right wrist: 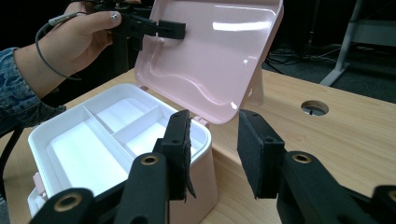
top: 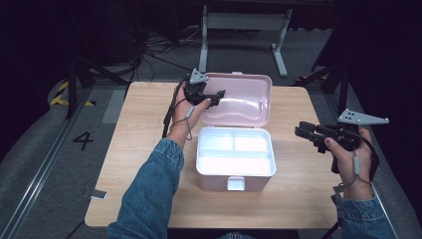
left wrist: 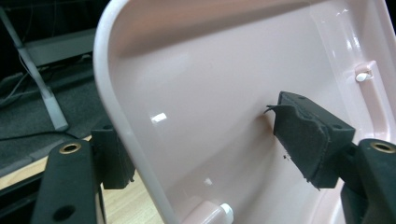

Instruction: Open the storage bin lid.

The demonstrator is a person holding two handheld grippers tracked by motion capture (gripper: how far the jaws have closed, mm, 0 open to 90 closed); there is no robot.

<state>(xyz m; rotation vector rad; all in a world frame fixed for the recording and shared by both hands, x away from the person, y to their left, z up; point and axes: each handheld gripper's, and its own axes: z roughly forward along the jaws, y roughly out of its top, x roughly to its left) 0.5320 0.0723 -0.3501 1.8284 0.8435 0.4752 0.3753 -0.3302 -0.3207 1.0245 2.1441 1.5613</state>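
While the pink storage box (top: 234,164) sits near the middle of the counter (top: 144,199) with its white divided tray (right wrist: 100,140) open to view, its lid (top: 244,99) stands raised toward the far edge, hinged along the box's far side. The left gripper (top: 211,97) is at the lid's left edge, its jaws straddling the rim: one pad lies against the glossy inner face and the other sits behind the rim on the outer side, though whether they are actually pinching it I cannot tell. The right gripper (top: 308,133) hovers near the counter's right edge, well apart from the box, jaws parted and holding nothing. The lid's long axis runs left to right, so any swing about the hinge seems to belong to the left hand (top: 186,112), which is much the nearer.
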